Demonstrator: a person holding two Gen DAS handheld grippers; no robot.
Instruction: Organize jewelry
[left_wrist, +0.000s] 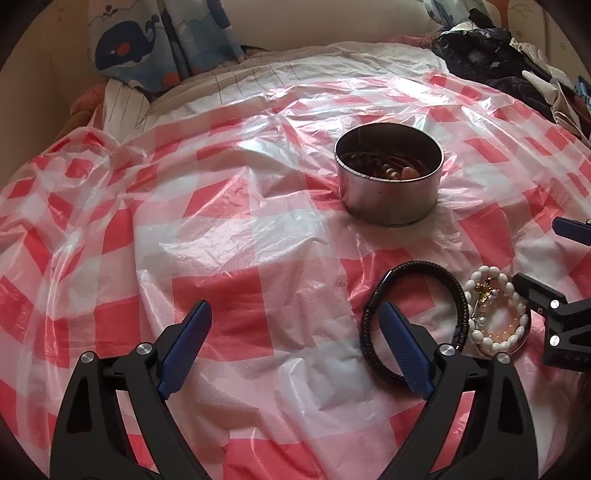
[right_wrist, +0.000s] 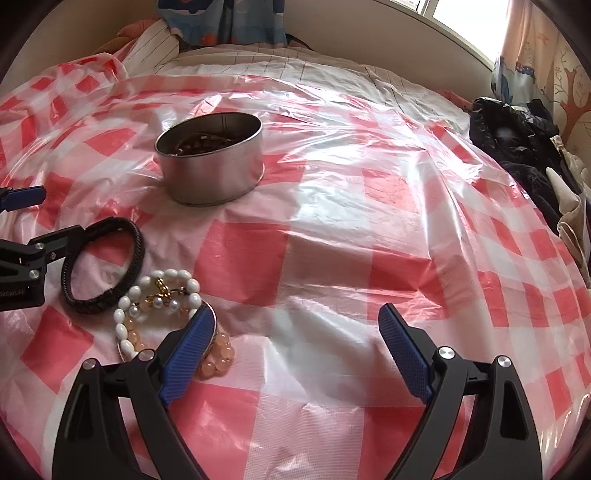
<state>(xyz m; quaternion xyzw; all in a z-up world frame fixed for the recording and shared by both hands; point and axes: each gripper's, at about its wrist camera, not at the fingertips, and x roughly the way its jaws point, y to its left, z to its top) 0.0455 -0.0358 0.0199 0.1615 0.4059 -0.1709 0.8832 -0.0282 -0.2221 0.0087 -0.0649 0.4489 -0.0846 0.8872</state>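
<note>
left hand-held gripper (left_wrist: 295, 328): jaws apart, empty, at lower frame. right hand-held gripper (right_wrist: 295, 332): jaws apart, empty. black braided bracelet (left_wrist: 413, 317) and white bead bracelet (left_wrist: 495, 310) lie touching at lower right; round metal tin (left_wrist: 388, 173) holding jewelry stands at upper centre on the bed's checked plastic sheet (left_wrist: 221, 240).

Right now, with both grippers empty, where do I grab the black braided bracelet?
Take the black braided bracelet on its far arc, the side toward the metal tin. It lies flat as an open loop, so come from above, one finger inside the ring and one outside, pinching across the cord. Avoid the near side: it seems to touch the white bead bracelet. The left gripper is open and nearest.
</note>
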